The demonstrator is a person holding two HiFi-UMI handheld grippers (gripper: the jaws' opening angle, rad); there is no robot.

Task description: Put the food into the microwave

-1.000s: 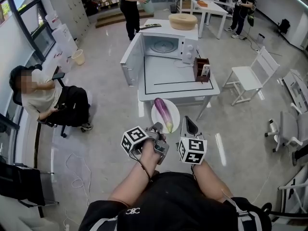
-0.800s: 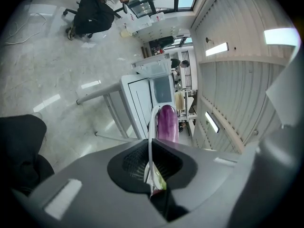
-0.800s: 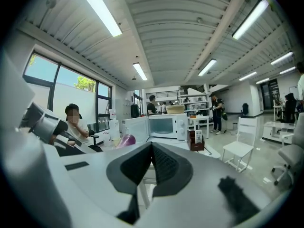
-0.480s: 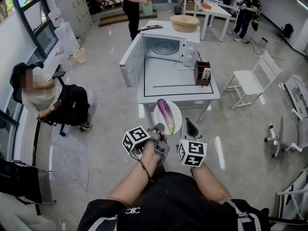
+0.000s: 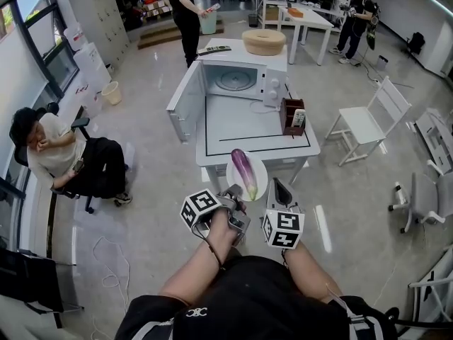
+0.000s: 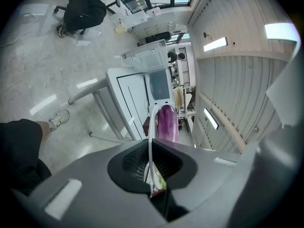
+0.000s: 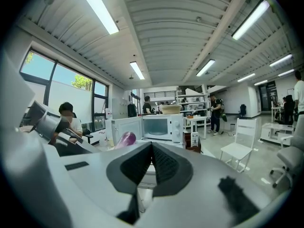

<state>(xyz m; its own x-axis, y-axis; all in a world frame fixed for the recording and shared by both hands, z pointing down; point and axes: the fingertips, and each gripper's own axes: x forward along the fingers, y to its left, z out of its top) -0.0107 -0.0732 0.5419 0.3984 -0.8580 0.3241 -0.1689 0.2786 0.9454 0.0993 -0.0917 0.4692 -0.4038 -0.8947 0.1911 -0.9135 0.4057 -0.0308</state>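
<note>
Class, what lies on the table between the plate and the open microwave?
In the head view, only bare tabletop with a black outline lies between plate and microwave; the box stands aside.

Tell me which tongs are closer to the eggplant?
Left. The left tongs pinch the plate rim next to the eggplant; the right tongs hang shut beside the plate's right edge.

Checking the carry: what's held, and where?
The left claw grips the white plate, which carries the eggplant, by its near rim. The right claw is shut on nothing.
</note>
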